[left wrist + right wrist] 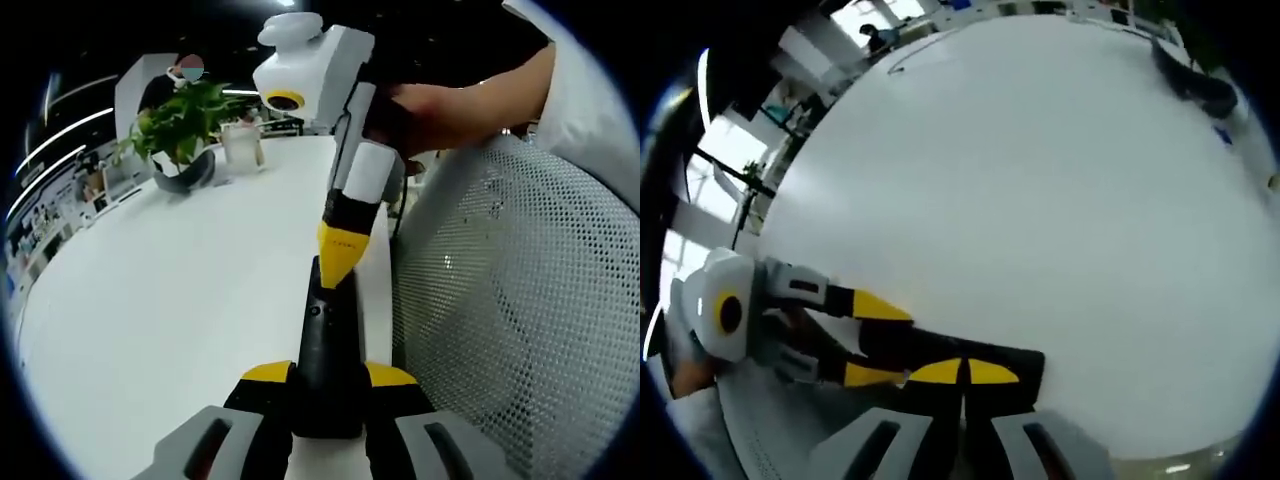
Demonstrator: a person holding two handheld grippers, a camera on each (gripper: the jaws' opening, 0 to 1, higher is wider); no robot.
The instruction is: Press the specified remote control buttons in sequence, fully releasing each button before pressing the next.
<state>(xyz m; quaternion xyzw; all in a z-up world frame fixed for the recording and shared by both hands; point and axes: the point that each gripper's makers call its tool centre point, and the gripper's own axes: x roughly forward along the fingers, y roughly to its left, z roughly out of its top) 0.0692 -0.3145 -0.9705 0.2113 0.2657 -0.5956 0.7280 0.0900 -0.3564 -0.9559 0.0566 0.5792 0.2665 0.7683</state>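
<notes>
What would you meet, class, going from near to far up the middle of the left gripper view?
Left gripper clamped on the black slim remote control → yellow tip of the right gripper pressing on the remote → bare white table → white cup → green leafy plant in a dark pot.

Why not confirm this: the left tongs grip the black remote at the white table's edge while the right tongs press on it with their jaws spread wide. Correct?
Not quite. In the left gripper view the right tongs touch the black remote with jaws closed to one tip, not spread. The rest stands: the left tongs grip it at the white table's edge.
</notes>
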